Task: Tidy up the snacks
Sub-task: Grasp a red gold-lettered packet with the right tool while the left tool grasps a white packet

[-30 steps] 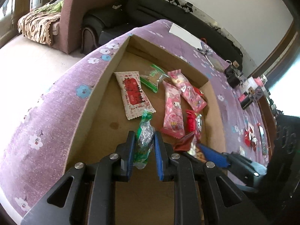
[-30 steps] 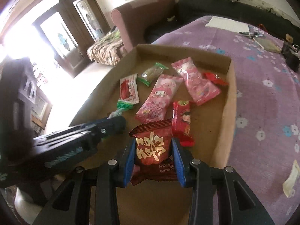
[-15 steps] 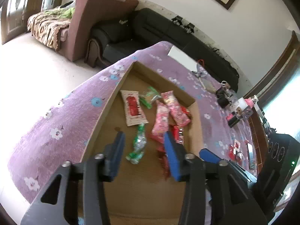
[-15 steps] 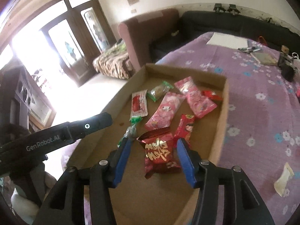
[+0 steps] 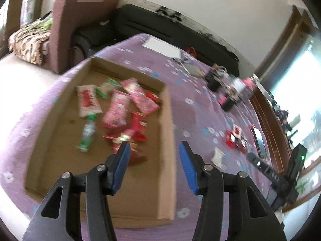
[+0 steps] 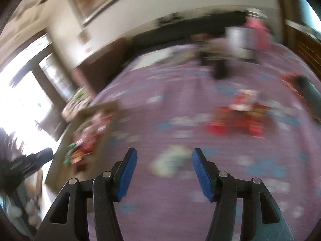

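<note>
A shallow cardboard tray [image 5: 167, 132] lies on the purple flowered cloth and holds several snack packets: pink ones [image 5: 117, 110], a white-and-red one [image 5: 87, 100], a green-wrapped one [image 5: 88, 134] and a dark red one [image 5: 132, 152]. My left gripper [image 5: 154, 163] is open and empty above the tray's right wall. My right gripper [image 6: 164, 170] is open and empty above the cloth, over a blurred white packet [image 6: 170, 160]. Red packets [image 6: 240, 118] lie ahead of it; they also show in the left wrist view [image 5: 234, 138]. The tray [image 6: 60, 160] sits at its left.
The right wrist view is heavily blurred. Dark containers and a pink item [image 5: 230, 88] stand at the far right of the table. A white sheet [image 5: 160, 46] lies at the far end. A black sofa [image 5: 140, 24] and a brown armchair [image 5: 66, 20] stand behind.
Both grippers let go of their packets in the tray, opened wide and lifted. Both have swung right, the right one out over the cloth toward the loose packets.
</note>
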`<state>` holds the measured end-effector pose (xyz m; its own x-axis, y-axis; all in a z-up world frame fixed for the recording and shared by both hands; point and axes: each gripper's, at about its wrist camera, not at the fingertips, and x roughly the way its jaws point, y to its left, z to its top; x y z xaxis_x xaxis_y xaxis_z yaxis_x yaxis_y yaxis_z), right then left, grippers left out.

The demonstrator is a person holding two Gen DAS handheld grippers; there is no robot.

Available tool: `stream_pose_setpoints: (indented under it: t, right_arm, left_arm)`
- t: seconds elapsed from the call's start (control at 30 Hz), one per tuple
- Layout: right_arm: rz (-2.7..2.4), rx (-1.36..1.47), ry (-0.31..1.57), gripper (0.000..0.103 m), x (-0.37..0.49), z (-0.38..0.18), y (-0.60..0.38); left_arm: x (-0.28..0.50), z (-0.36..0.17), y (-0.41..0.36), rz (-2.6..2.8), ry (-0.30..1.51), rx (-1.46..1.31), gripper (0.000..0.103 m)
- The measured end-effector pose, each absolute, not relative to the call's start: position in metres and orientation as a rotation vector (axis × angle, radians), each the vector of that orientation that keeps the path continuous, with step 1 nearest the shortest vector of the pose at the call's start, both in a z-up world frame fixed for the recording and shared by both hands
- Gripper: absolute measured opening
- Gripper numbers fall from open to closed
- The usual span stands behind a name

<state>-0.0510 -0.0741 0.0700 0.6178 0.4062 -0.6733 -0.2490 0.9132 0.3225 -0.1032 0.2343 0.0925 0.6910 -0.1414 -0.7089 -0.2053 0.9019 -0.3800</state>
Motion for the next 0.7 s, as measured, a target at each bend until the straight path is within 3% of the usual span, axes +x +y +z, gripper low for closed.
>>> stream_pose_setpoints:
  t: [0.3, 0.7]
  right_arm:
    - [0.159, 0.336, 0.826, 0.06, -0.037, 0.054, -0.189]
    - [0.136, 0.404, 0.903, 0.06, 0.035, 0.028, -0.177]
  left_arm:
    - [-0.087, 0.085, 0.158, -0.115, 0.892, -0.334, 0.049]
    - [-0.085, 0.075, 0.124, -0.152, 0.953, -0.239, 0.049]
